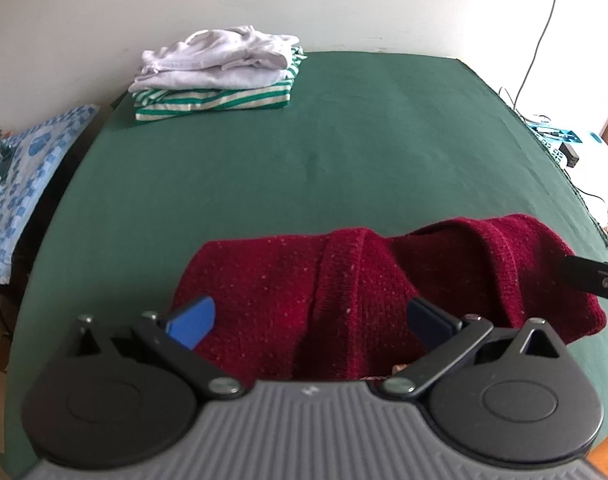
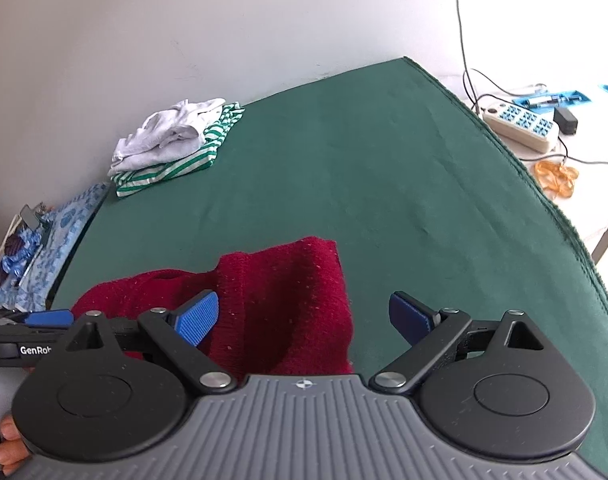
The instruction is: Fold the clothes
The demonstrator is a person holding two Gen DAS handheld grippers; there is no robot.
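Left gripper [image 1: 309, 322]: your blue ribbed pads are spread wide, gripping nothing; red knit fills the gap between them.
Right gripper [image 2: 304, 318]: your jaws stand equally wide apart with nothing held; the left pad overlaps the knit, the right pad sits over bare cloth.
Red knit sweater [image 1: 343, 280]: thick, flecked wool, folded into a lumpy bundle with a ribbed band showing, lying at the near edge of the table; its near side is hidden behind your gripper bodies.
Green tablecloth [image 1: 323, 152]: flat, matte felt-like cover.
Folded stack [image 1: 216, 76]: white garment on a green-and-white striped one, at the far left corner by the wall.
Power strip [image 2: 521, 124]: off the table's right side, cables trailing.
Blue patterned cloth [image 1: 28, 168]: left of the table, partly cut off.
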